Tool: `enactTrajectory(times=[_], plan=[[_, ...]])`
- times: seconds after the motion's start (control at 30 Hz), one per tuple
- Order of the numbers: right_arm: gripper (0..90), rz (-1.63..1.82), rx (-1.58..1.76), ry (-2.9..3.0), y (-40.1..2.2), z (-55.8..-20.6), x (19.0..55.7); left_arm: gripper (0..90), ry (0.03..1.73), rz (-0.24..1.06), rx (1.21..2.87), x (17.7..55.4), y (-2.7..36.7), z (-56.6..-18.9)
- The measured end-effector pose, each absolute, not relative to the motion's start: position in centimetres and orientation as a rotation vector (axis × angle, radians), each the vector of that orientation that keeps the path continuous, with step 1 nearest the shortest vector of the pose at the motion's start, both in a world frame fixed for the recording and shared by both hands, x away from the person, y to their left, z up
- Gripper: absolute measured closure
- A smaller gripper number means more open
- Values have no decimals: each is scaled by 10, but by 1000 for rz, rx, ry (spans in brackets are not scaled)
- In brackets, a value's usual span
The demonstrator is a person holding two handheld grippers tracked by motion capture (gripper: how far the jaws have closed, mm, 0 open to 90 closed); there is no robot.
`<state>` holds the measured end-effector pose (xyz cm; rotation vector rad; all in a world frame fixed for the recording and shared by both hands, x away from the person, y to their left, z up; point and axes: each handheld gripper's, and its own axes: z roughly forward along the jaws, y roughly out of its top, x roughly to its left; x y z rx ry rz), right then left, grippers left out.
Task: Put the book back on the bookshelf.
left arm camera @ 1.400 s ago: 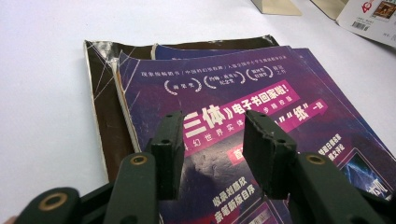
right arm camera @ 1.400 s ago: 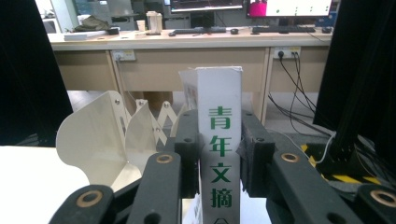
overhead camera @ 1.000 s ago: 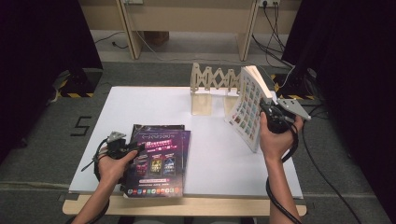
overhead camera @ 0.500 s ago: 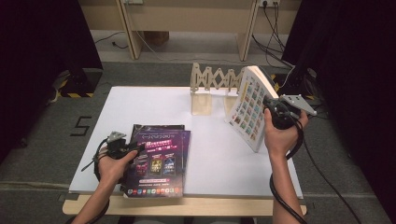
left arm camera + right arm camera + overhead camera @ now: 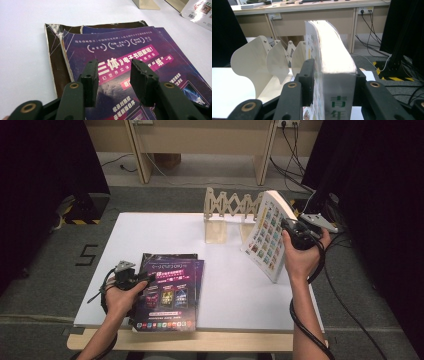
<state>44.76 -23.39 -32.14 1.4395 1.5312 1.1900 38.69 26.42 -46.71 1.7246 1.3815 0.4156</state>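
The right gripper (image 5: 294, 231) is clamping a thick white book (image 5: 266, 234) by its spine, holding it upright just in front of the folding wooden rack (image 5: 227, 206) — likely to slot it in. Its jaws have just been widening, with the book between them. The left gripper (image 5: 145, 279) is hovering with jaws apart over the purple magazines (image 5: 170, 292) — perhaps steadying the pile.

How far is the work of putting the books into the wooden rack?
Done: nothing stands in the rack yet. In hand: the right gripper grips the thick white book upright beside it. Left: two purple books lie flat under the open left gripper.
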Motion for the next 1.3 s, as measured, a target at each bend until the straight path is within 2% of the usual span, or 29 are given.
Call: enactTrajectory(times=[0.13,0.4,0.53,0.9,1.3], plan=[[647,1166,1441,1528,-234,-321,452,576,1379,415,1725,387,264,-467],[726,1133,1475,1542,-237,-320,460,576,1380,414,1726,387,263,-467],[737,1124,1479,1563,-236,-318,461,576,1380,414,1728,387,263,-468],[745,1167,1460,1516,-222,-312,449,577,1385,416,1721,387,264,-468],[746,1215,1429,1476,-201,-300,458,577,1387,416,1717,387,267,-468]])
